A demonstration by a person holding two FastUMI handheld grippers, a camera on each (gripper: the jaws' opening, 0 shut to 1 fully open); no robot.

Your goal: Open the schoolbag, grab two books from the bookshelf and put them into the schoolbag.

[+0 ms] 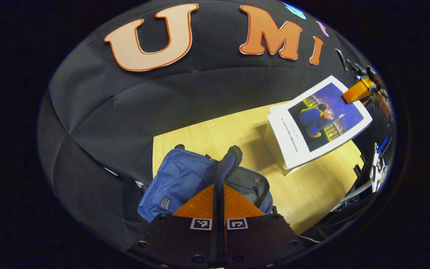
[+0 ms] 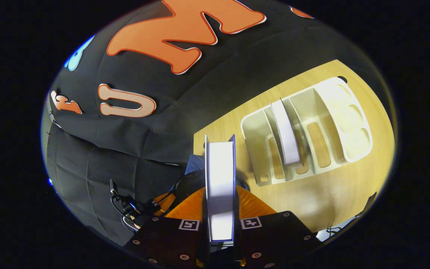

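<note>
The blue schoolbag (image 1: 177, 183) lies on the wooden table (image 1: 207, 134) with its top open, showing grey lining (image 1: 248, 183). My left gripper (image 1: 218, 186) is shut on the bag's dark strap (image 1: 230, 160), holding it up. Off to the right, my right gripper (image 1: 357, 91) carries a book (image 1: 319, 119) with a blue cover picture, tilted above the white bookshelf (image 1: 274, 145). In the right gripper view that book (image 2: 219, 168) stands edge-on with my right gripper (image 2: 219, 190) shut on it. One more book (image 2: 286, 134) stands in the bookshelf (image 2: 334, 112). A bit of the bag (image 2: 194, 164) shows below the held book.
The black cloth wall (image 1: 144, 93) runs right behind the table and bag. The table's front edge (image 1: 312, 220) is near on the right, with cables and gear (image 1: 377, 168) beyond it. Bare tabletop (image 2: 312, 194) lies in front of the bookshelf.
</note>
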